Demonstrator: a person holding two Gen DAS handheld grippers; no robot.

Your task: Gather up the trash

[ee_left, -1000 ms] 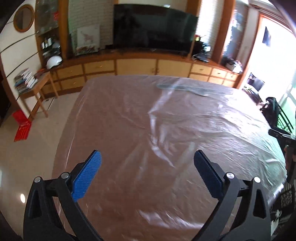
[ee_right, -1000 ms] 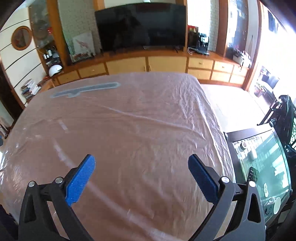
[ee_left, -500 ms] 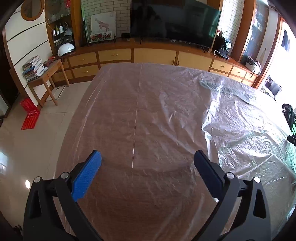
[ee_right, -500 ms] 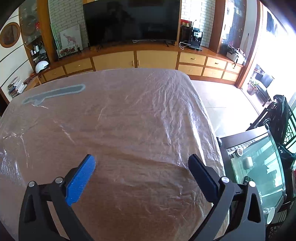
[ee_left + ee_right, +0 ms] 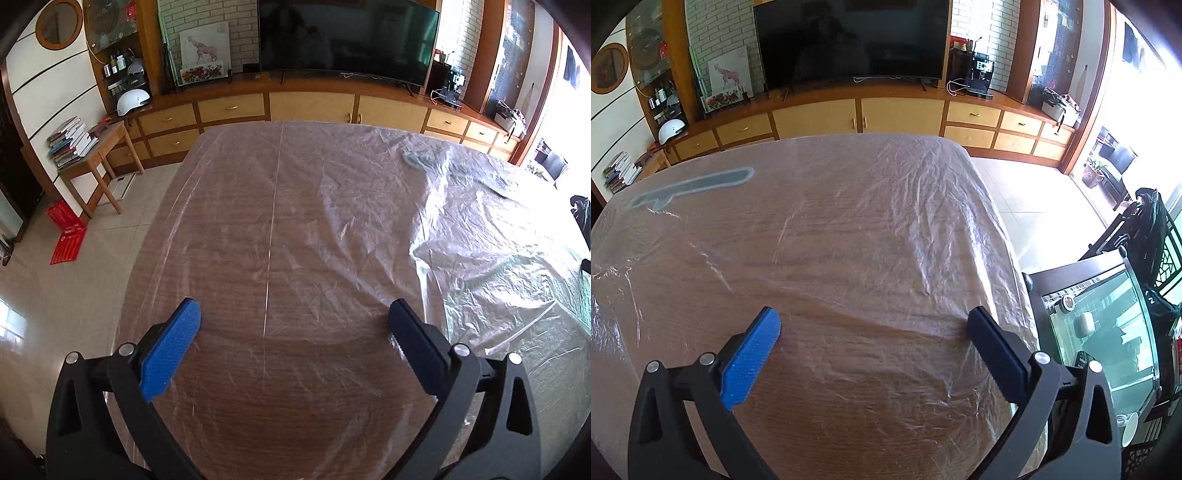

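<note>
A thin clear plastic sheet (image 5: 351,221) covers a brown wooden table; it also shows in the right wrist view (image 5: 849,240). It is crumpled and lifted in folds toward the right in the left wrist view (image 5: 498,236). A grey-blue printed strip (image 5: 694,186) lies on the sheet at the far left. My left gripper (image 5: 293,314) is open and empty above the sheet near the table's left front. My right gripper (image 5: 873,321) is open and empty above the sheet near the right front. No other loose trash shows.
A wooden TV cabinet (image 5: 314,105) with a large TV (image 5: 347,37) runs along the far wall. A small side table with books (image 5: 88,147) and a red basket (image 5: 66,232) stand left. A glass-topped table (image 5: 1100,332) stands close on the right.
Both grippers have moved and turned, so the table looks nearer and the views steadier. In the left wrist view the sheet's folds have shifted to the right. Both grippers stay open.
</note>
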